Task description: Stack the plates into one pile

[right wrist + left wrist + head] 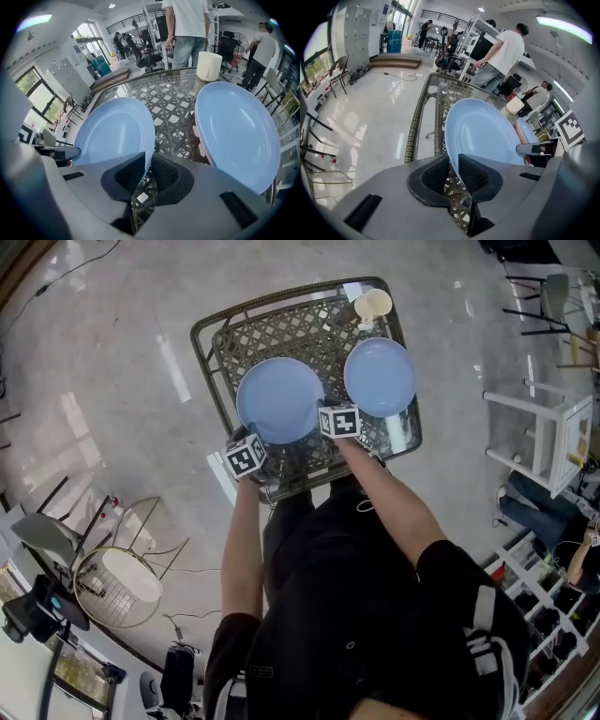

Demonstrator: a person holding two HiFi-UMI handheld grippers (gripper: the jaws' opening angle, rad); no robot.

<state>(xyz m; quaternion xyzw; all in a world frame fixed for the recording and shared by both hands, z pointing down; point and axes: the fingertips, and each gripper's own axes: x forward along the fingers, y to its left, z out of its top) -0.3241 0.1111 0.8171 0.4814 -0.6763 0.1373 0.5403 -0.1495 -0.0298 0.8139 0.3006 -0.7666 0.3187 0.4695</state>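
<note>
Two light blue plates lie on a glass-topped wicker table [211, 338]. Both grippers hold the left plate [278, 399] [483, 133] [112, 133]. My left gripper [255, 441] [453, 161] is shut on its near-left rim. My right gripper [325, 414] [147, 161] is shut on its right rim, and its jaws also show in the left gripper view [534, 149]. The right plate [380, 377] [236, 133] lies apart, just right of the right gripper, with a pinkish rim showing under it.
A cream cup [372, 306] [208, 65] stands at the table's far right corner. People [501, 56] stand beyond the table. A white shelf unit [548, 432] is on the right, and a round wire basket [117, 587] sits on the floor at the lower left.
</note>
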